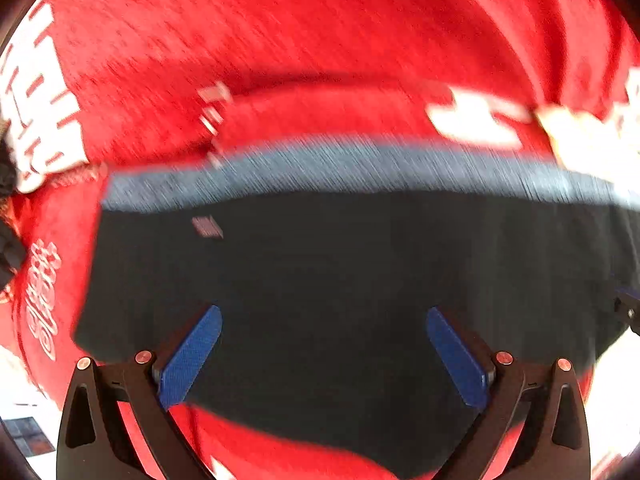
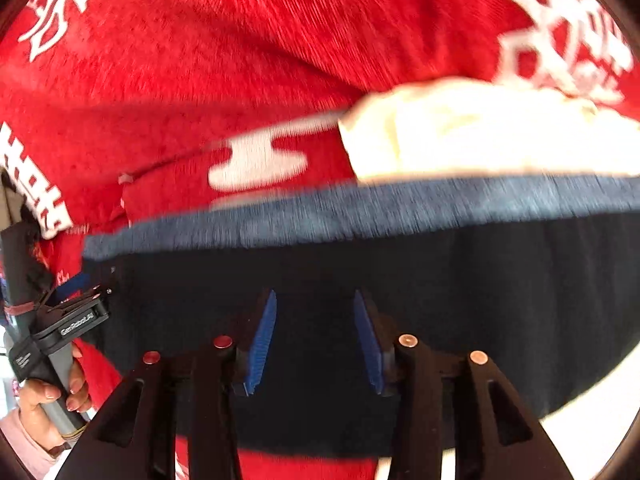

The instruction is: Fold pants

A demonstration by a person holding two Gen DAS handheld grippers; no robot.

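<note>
The pants (image 1: 340,272) are dark navy with a lighter blue-grey band (image 1: 320,172) along their far edge. They lie flat on a red blanket and fill the lower half of both views (image 2: 400,280). My left gripper (image 1: 324,320) is open above the dark cloth, its blue pads (image 1: 192,352) wide apart and empty. My right gripper (image 2: 314,308) is open with a narrower gap, also above the dark cloth, holding nothing. Both views are motion-blurred.
A red blanket (image 1: 280,40) with white lettering covers the surface (image 2: 200,60). A cream cloth (image 2: 480,132) lies just beyond the pants' band at the right. The left gripper's handle and the hand holding it (image 2: 52,340) show at the left of the right wrist view.
</note>
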